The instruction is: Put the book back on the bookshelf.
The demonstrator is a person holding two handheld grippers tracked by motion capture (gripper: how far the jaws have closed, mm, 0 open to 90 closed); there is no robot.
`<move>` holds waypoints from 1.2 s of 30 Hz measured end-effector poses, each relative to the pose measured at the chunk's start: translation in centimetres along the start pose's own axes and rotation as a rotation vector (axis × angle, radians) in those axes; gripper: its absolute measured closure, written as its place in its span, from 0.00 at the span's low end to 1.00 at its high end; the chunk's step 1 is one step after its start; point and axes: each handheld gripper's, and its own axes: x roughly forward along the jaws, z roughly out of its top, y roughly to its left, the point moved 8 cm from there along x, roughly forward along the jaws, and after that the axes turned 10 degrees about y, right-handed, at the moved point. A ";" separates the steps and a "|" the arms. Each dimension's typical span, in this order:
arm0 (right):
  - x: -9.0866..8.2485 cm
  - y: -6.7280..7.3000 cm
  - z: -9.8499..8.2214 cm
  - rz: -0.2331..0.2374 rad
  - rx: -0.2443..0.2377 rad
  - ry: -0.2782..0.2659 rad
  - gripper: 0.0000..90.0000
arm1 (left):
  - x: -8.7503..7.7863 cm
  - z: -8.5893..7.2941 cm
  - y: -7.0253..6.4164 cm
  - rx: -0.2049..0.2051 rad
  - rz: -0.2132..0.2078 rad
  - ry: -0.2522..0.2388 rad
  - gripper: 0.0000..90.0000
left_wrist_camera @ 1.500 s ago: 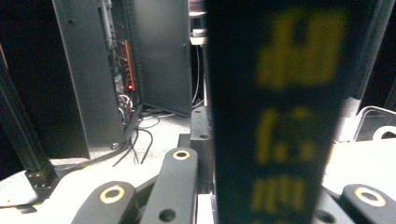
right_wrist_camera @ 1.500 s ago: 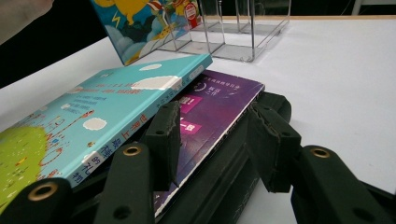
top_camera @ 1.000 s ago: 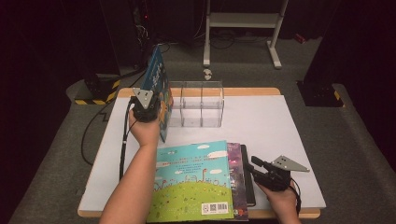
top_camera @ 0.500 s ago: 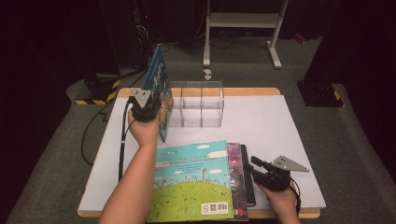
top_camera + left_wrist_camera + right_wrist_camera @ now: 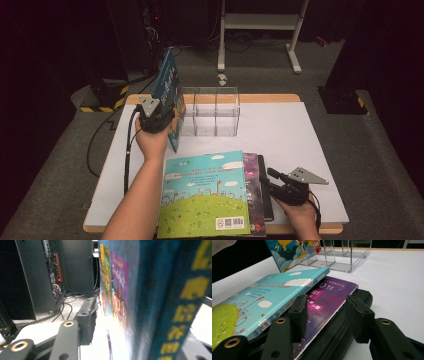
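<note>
A tall, thin blue picture book (image 5: 169, 95) is seen standing upright on the white worktop (image 5: 310, 145), against the left end of a clear acrylic divided rack (image 5: 212, 112). The left gripper (image 5: 156, 116) is held at the book's near edge, and its fingers (image 5: 86, 317) have just been opening. In the left gripper view the book stands between them: a gap is seen at the one finger that shows, while the other finger is hidden behind the cover.

Nearer the person, a stack of flat books is laid: a large turquoise-and-green picture book (image 5: 205, 192) on top, a purple paperback (image 5: 254, 185) beneath it, and a black book (image 5: 266, 200) at the bottom. The right gripper (image 5: 280, 186) is held at the stack's right edge, its fingers (image 5: 298, 315) apart, one resting over the purple cover and the other just beyond the black book's edge.
</note>
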 end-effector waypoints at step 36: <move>0.6 0.3 -0.4 -0.023 -0.068 0.027 0.51 | -3.6 -2.5 0.8 0.011 -0.126 0.085 0.32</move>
